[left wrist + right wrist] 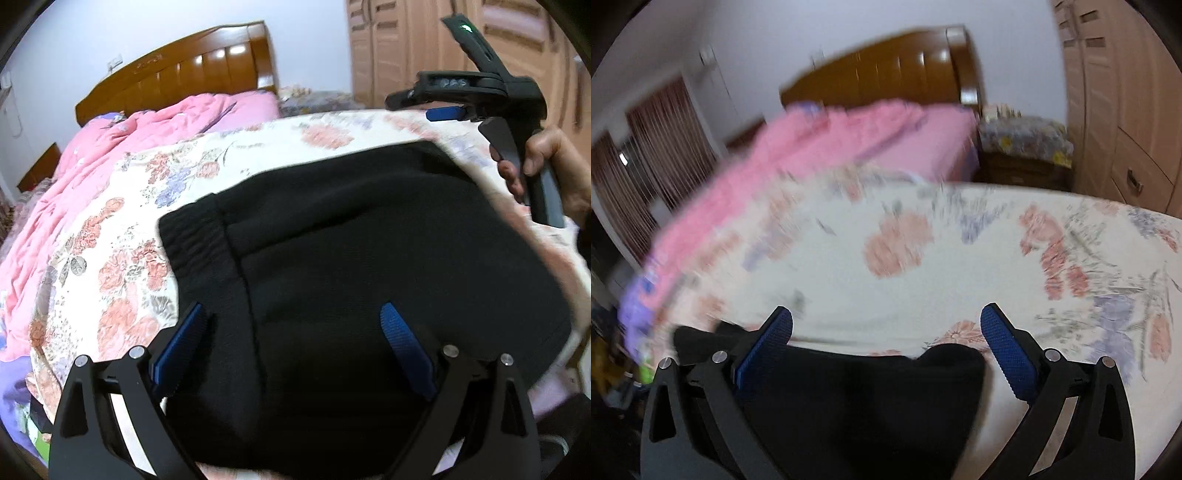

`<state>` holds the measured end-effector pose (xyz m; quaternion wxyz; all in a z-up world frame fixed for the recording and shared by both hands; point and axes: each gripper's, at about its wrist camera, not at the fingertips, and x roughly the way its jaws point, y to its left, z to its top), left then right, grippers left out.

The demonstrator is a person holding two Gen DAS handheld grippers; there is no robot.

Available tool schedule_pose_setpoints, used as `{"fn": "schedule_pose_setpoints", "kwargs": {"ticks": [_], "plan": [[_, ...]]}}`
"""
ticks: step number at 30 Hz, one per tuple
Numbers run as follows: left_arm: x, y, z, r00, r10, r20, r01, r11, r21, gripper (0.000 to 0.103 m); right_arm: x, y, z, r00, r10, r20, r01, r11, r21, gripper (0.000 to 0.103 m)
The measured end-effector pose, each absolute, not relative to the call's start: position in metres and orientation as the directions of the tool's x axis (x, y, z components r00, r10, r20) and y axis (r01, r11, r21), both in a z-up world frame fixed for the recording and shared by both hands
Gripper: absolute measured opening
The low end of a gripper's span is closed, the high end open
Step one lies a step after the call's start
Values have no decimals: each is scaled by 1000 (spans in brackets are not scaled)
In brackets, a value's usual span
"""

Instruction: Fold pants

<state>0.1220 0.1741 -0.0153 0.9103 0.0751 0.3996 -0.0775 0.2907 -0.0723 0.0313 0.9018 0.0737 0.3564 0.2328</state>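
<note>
Left wrist view: the black pants lie folded on the flowered bedspread, waistband toward the pink quilt. The left gripper hangs over the pants, fingers apart. The right gripper, also spread wide, hovers over the pants' far edge, holding nothing.

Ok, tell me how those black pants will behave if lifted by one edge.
The black pants look like soft knit, so they will probably droop and unfold. The gathered elastic waistband likely gives a firmer hold. Folded in layers, they may slide apart.
</note>
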Motion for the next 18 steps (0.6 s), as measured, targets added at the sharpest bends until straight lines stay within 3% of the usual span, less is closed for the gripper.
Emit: {"fn": "schedule_pose_setpoints", "kwargs": {"ticks": [3, 7, 10, 13, 16, 18], "plan": [[99, 192, 17, 723, -170, -670, 217, 976, -14, 100, 241, -80, 50, 620, 560, -549, -512, 819, 259, 98], [128, 189, 53, 736, -209, -643, 226, 972, -58, 100, 175, -49, 34, 464, 636, -617, -693, 694, 194, 98], [185, 152, 46, 635, -221, -741, 312, 950, -15, 100, 146, -25, 22, 360, 679, -640, -768, 605, 209, 98], [238, 121, 18, 550, -109, -828, 333, 938, 98, 100, 132, 0, 11, 287, 692, -663, -810, 544, 217, 98], [271, 108, -9, 492, -36, -870, 325, 935, 145, 100, 126, 16, -10, 193, 661, -725, -819, 516, 252, 99], [283, 112, -25, 468, -16, -884, 302, 942, 143, 101, 109, 17, -12, 214, 643, -735, -855, 487, 177, 99]]}}
